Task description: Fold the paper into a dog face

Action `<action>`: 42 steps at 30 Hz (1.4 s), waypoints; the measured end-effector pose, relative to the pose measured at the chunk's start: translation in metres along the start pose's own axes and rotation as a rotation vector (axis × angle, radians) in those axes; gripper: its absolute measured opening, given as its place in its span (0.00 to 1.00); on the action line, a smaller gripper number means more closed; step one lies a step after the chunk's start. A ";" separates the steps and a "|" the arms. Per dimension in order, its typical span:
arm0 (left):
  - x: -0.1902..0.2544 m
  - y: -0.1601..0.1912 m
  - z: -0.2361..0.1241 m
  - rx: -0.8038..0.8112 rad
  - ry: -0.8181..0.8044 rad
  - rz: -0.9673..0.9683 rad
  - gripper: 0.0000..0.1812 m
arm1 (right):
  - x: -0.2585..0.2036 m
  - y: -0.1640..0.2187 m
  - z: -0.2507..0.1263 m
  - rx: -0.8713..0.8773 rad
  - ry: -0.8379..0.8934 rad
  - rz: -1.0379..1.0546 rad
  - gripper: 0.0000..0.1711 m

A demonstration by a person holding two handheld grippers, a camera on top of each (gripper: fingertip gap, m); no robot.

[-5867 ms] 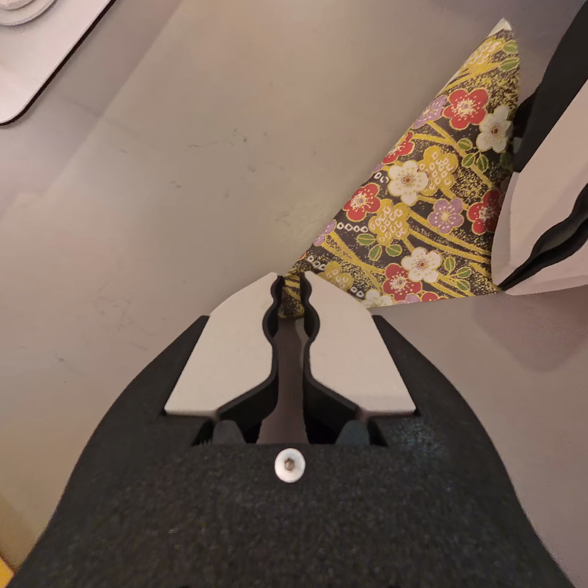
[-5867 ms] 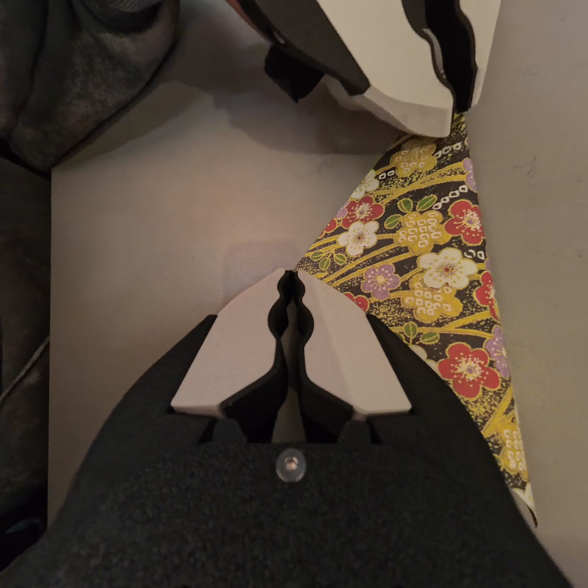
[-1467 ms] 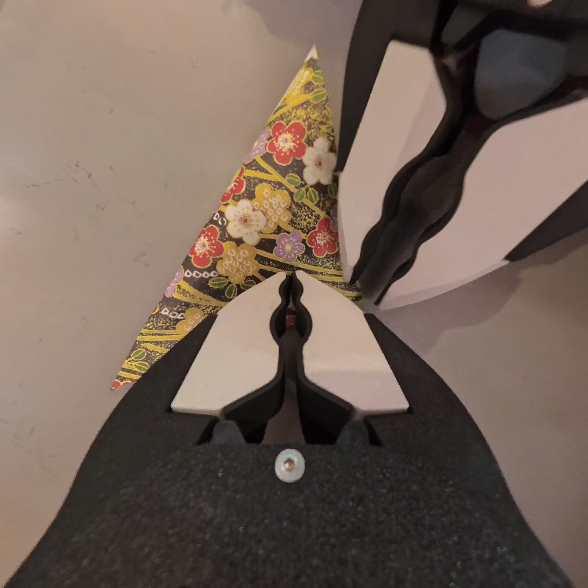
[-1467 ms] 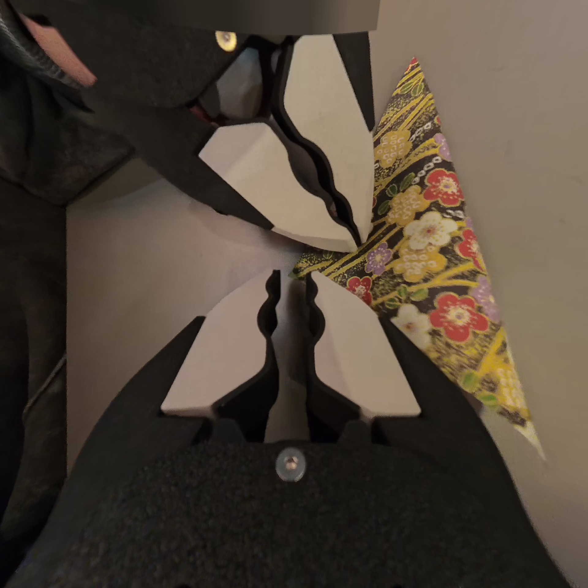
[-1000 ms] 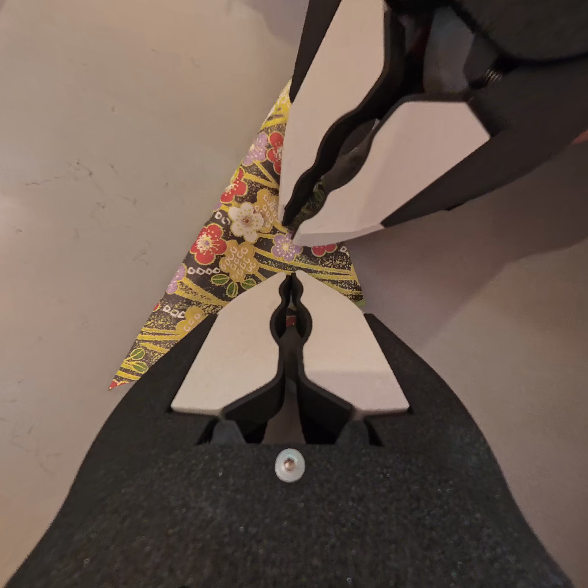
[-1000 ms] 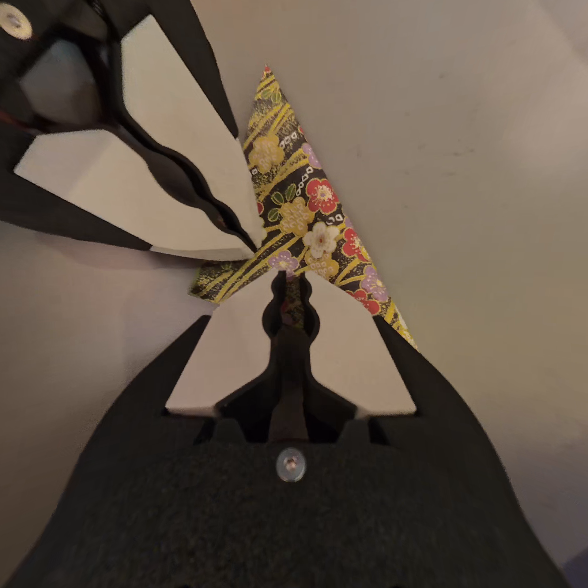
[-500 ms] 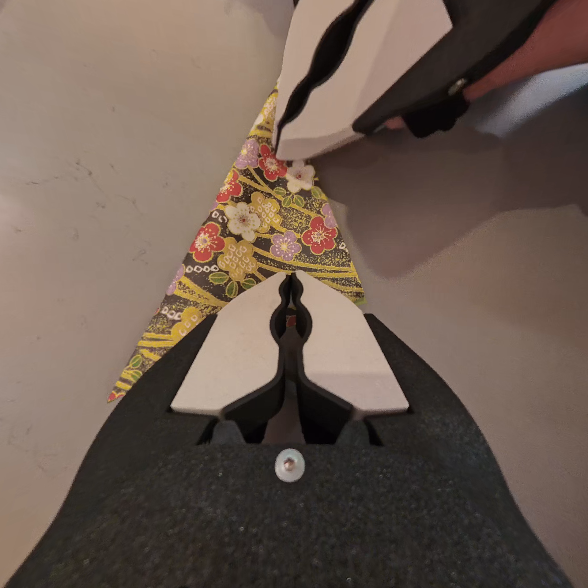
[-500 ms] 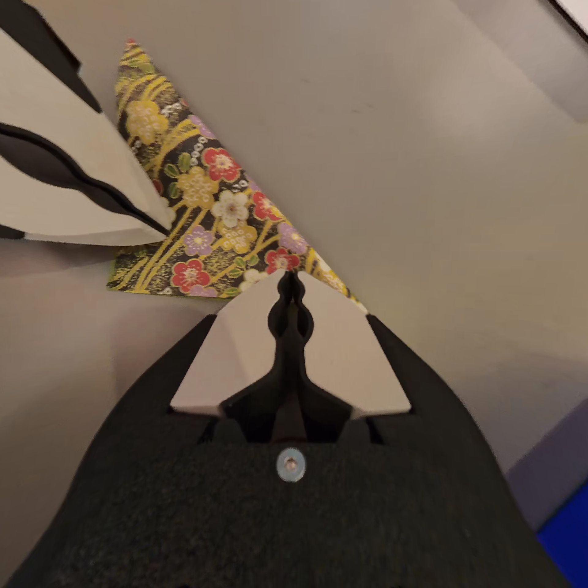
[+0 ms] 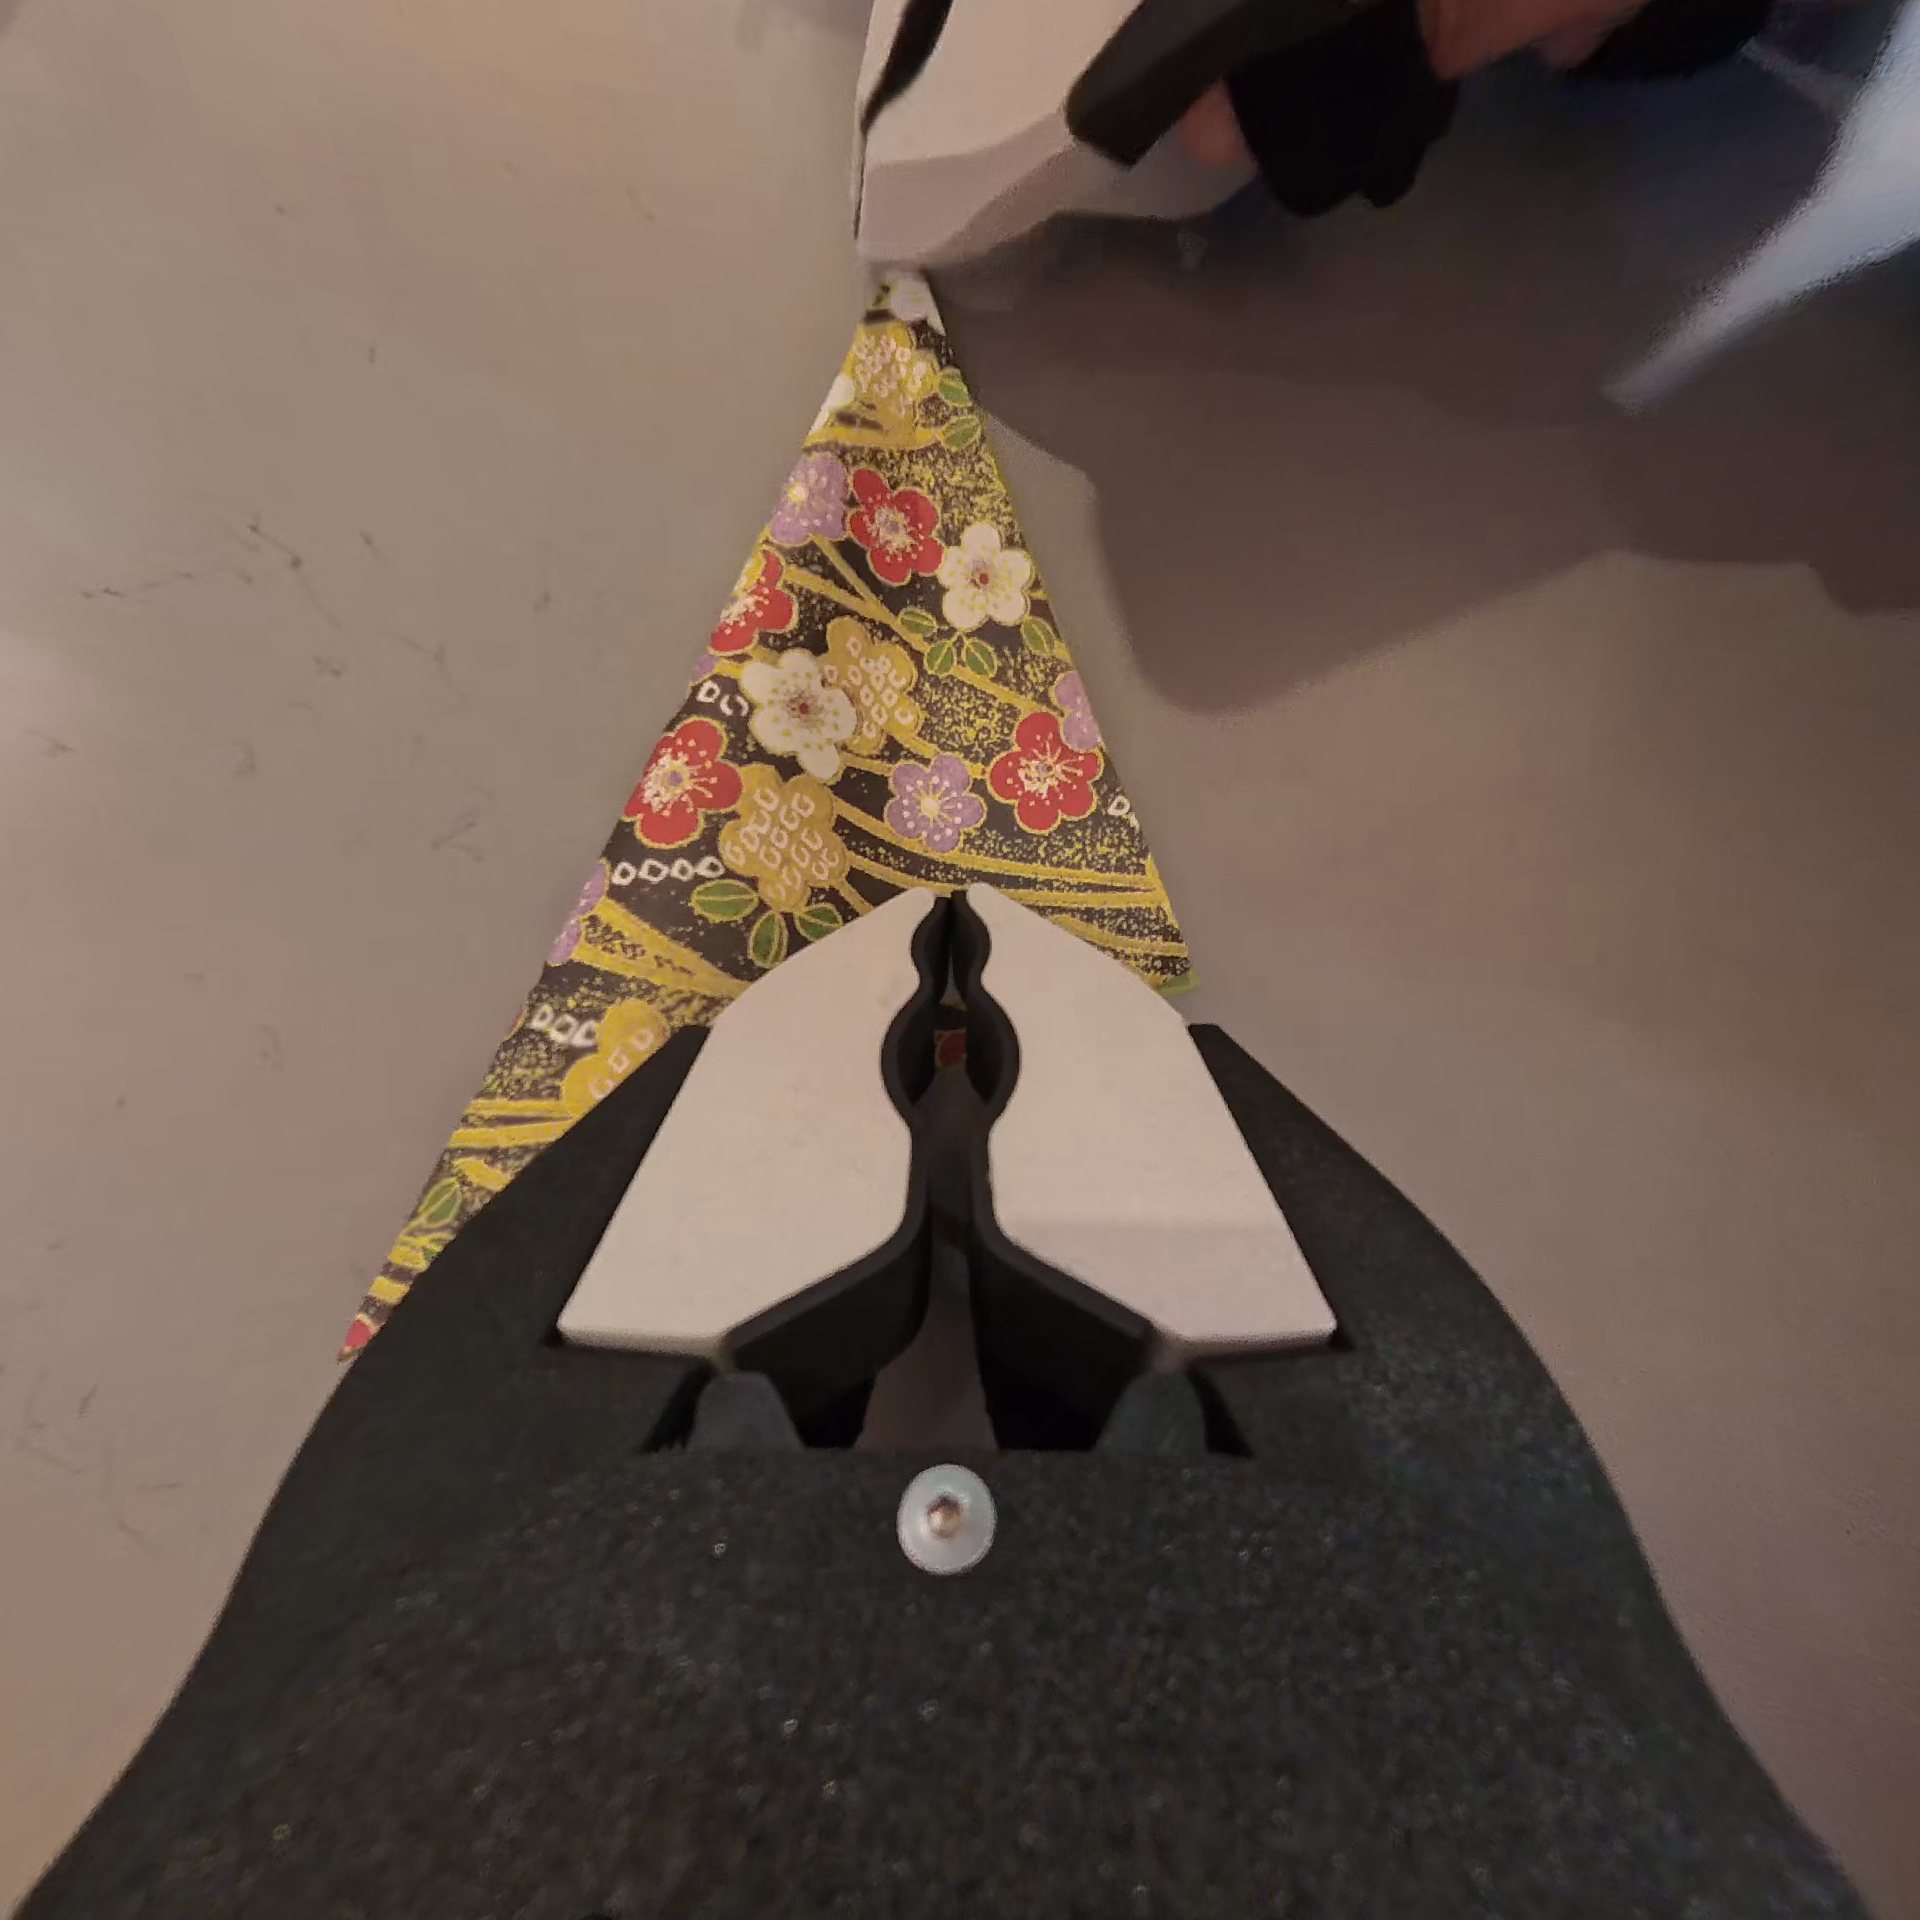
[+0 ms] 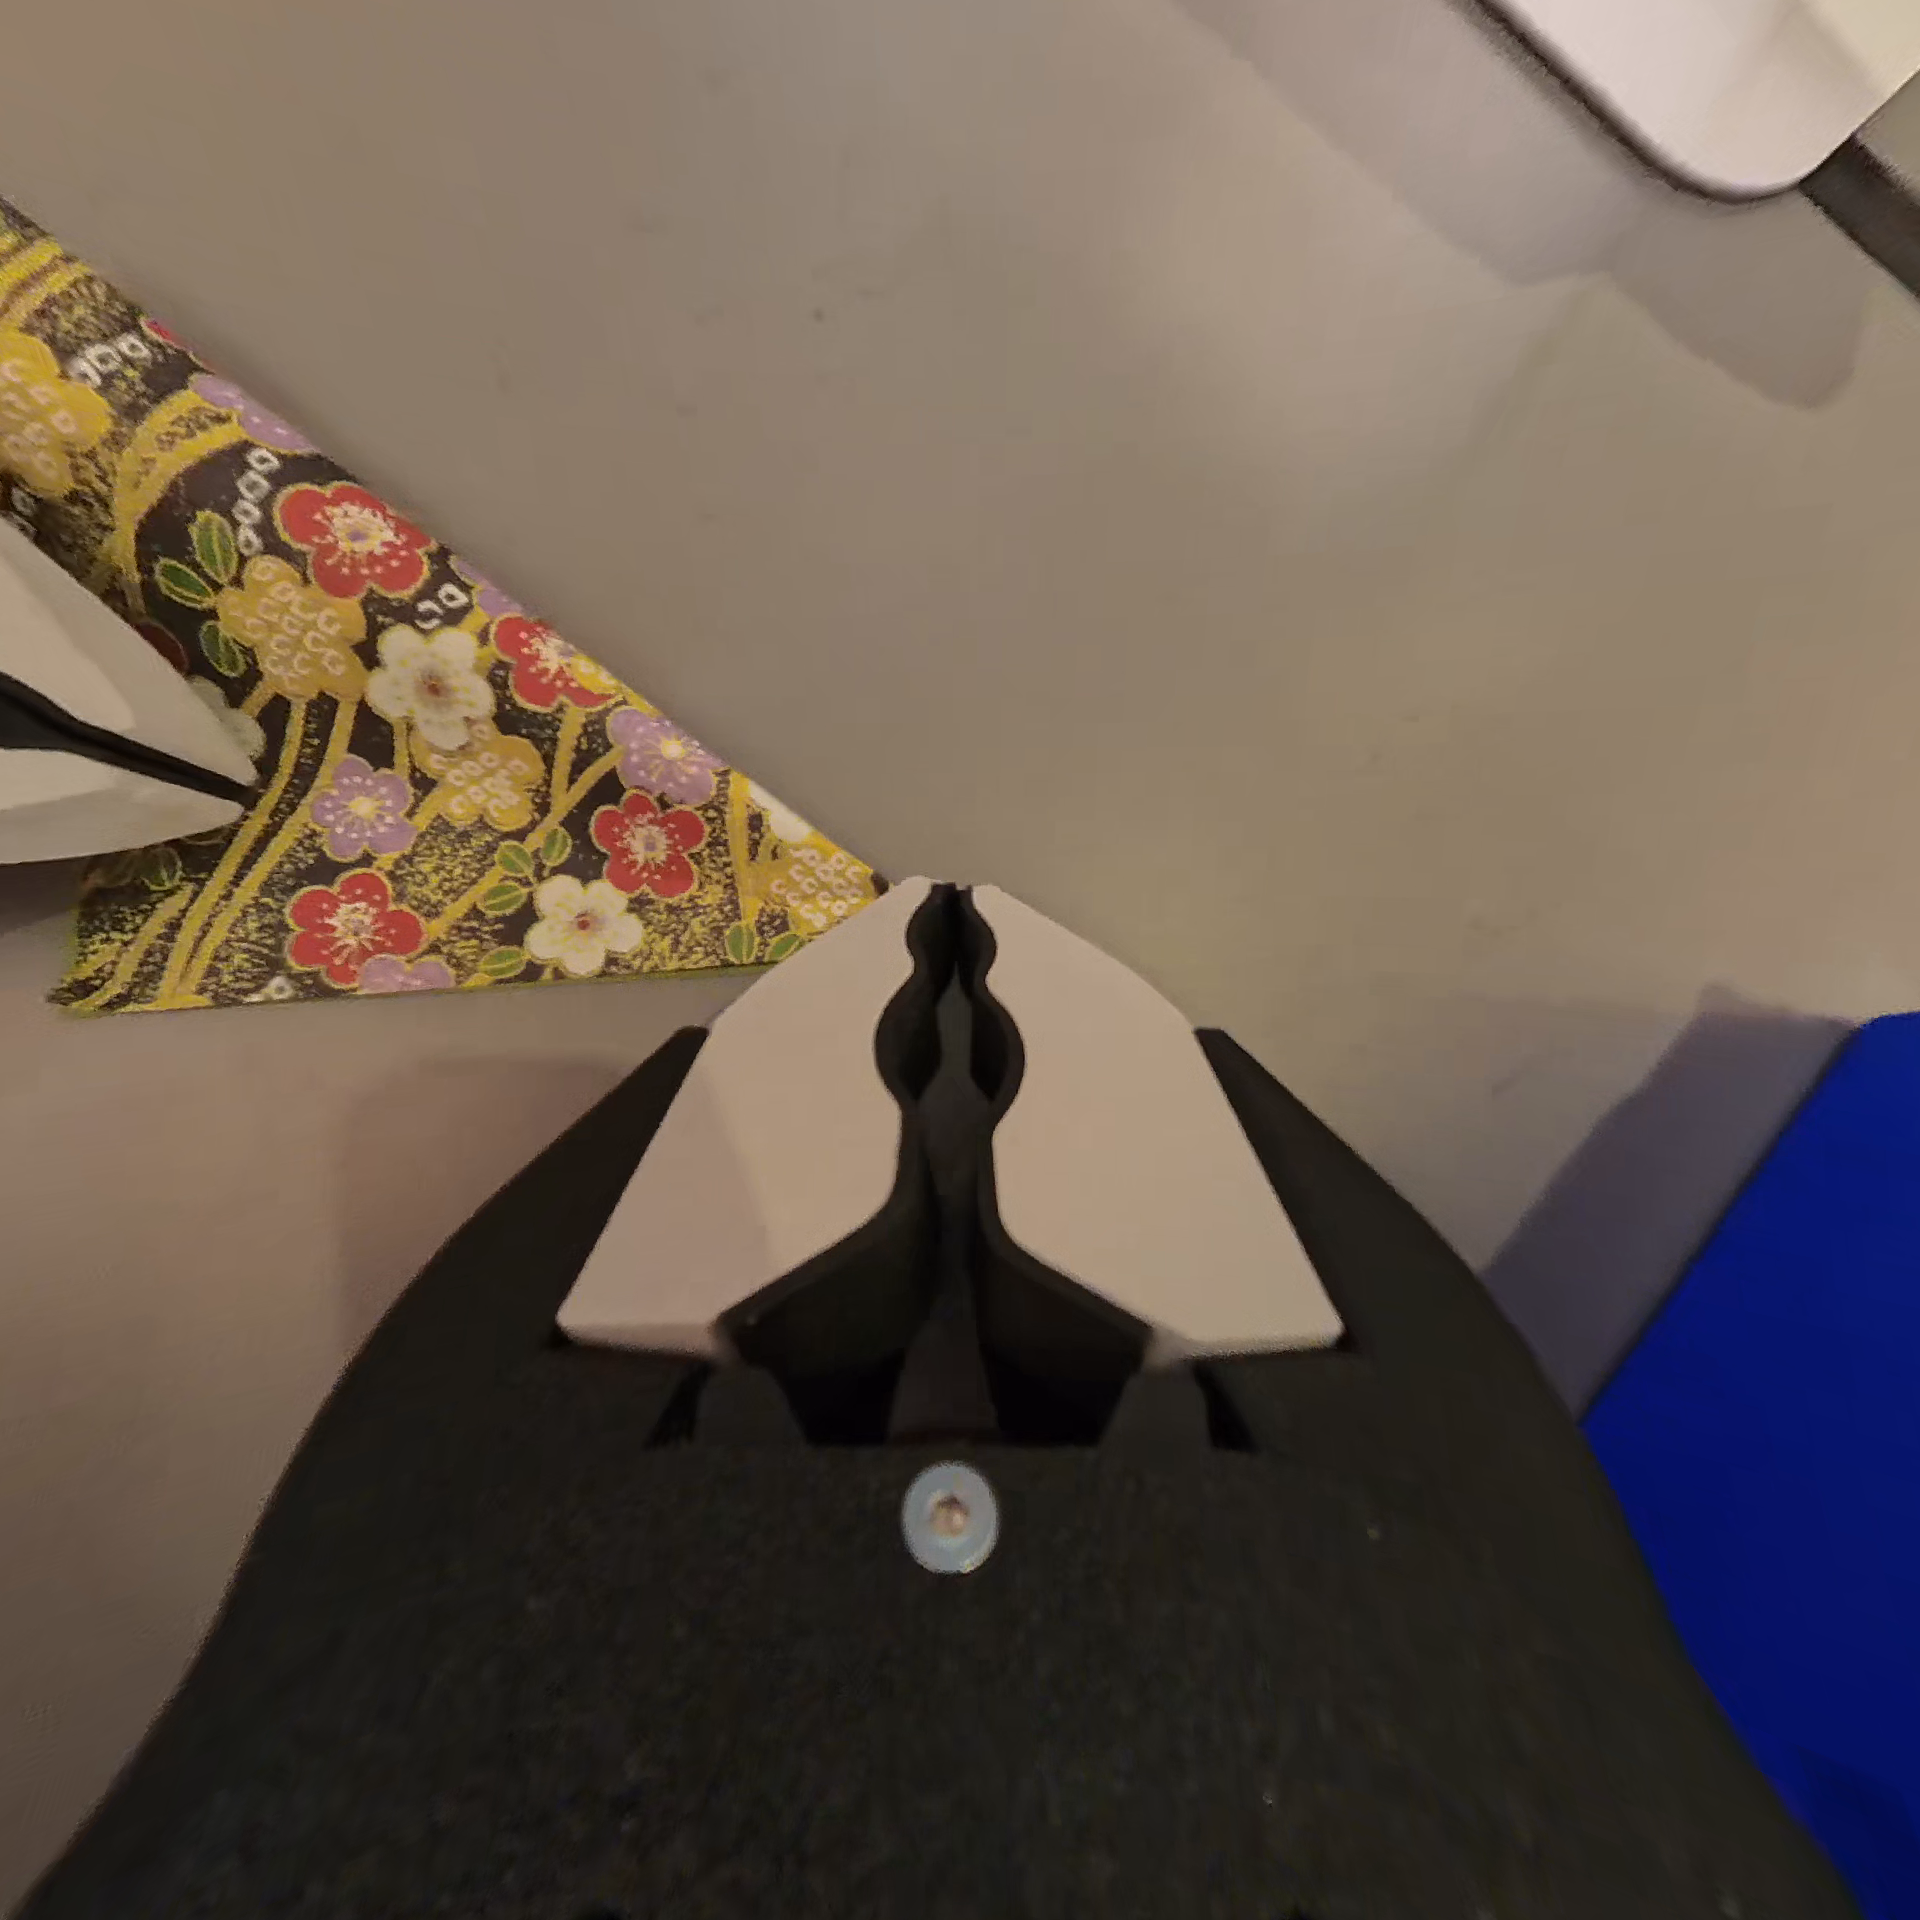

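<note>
The floral origami paper [image 9: 894,727] lies flat on the grey table [image 9: 312,520] as a folded triangle. The left gripper [image 9: 951,909] has its jaws together, tips pressing the paper near its middle — a pin, not a pinch. The right gripper [image 10: 954,896], jaws together and empty, sits just at the triangle's near corner, its long folded edge running away to the gripper's left — so the right one looks better placed to lift that corner.

So the tabletop [image 9: 312,520] is a plain pale grey-beige surface with a few faint scuffs and scratches on the left side. Over on the right, near edge, there's a bright blue patch [image 10: 1787,1403] below the table edge. Far right corner has a white rounded-corner slab [image 10: 1704,83], can't tell what it is.
</note>
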State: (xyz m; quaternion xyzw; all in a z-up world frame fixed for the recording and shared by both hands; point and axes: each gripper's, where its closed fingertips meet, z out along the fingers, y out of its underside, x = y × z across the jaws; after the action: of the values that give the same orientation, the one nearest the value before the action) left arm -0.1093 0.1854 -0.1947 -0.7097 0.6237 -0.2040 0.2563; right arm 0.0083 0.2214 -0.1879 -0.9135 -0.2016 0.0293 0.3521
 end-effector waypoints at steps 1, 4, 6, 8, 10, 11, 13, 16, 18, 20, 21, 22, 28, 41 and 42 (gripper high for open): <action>0.000 0.000 0.000 0.000 0.001 -0.001 0.00 | -0.002 -0.006 -0.006 0.027 0.008 -0.011 0.00; 0.000 0.000 0.000 0.002 0.003 -0.006 0.00 | -0.035 -0.022 -0.016 0.091 -0.092 -0.045 0.00; 0.000 0.000 0.000 0.001 0.005 -0.007 0.00 | -0.067 -0.021 -0.012 0.085 -0.174 -0.079 0.00; 0.000 0.000 0.000 0.001 0.005 -0.008 0.00 | -0.081 -0.016 -0.004 0.068 -0.186 -0.105 0.00; 0.000 0.000 0.000 0.002 0.003 -0.008 0.00 | -0.080 -0.009 0.005 0.039 -0.169 -0.102 0.00; 0.000 0.000 0.000 0.002 0.002 -0.007 0.00 | -0.077 -0.008 0.007 0.044 -0.167 -0.090 0.00; 0.000 0.000 0.000 0.002 -0.001 -0.005 0.00 | -0.066 -0.006 0.007 0.034 -0.135 -0.065 0.00; 0.000 0.000 0.000 0.003 -0.003 -0.004 0.00 | -0.042 0.000 0.005 0.012 -0.063 -0.059 0.00; 0.000 0.000 0.000 0.005 -0.001 -0.006 0.00 | -0.027 0.003 0.004 0.006 -0.040 -0.023 0.00; 0.000 0.000 0.000 0.007 -0.001 -0.008 0.00 | -0.012 0.006 0.003 -0.003 -0.001 0.001 0.00; 0.000 0.000 0.000 0.007 -0.003 -0.008 0.00 | -0.007 0.007 0.003 -0.003 0.010 0.011 0.00; 0.000 0.000 0.000 0.006 -0.004 -0.008 0.00 | -0.005 0.007 0.003 0.000 0.008 0.021 0.00; 0.000 0.000 0.000 0.008 -0.008 -0.023 0.00 | 0.005 0.006 -0.004 -0.009 0.114 0.002 0.00; 0.000 0.000 0.000 0.018 -0.014 -0.051 0.00 | -0.067 -0.016 0.015 0.046 -0.083 -0.069 0.00; 0.000 0.000 0.000 0.018 -0.011 -0.052 0.00 | -0.066 -0.016 0.016 0.040 -0.076 -0.078 0.00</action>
State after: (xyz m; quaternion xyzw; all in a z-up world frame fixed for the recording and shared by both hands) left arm -0.1093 0.1856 -0.1945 -0.7245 0.6016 -0.2124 0.2608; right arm -0.0612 0.2161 -0.1952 -0.8960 -0.2496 0.0543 0.3632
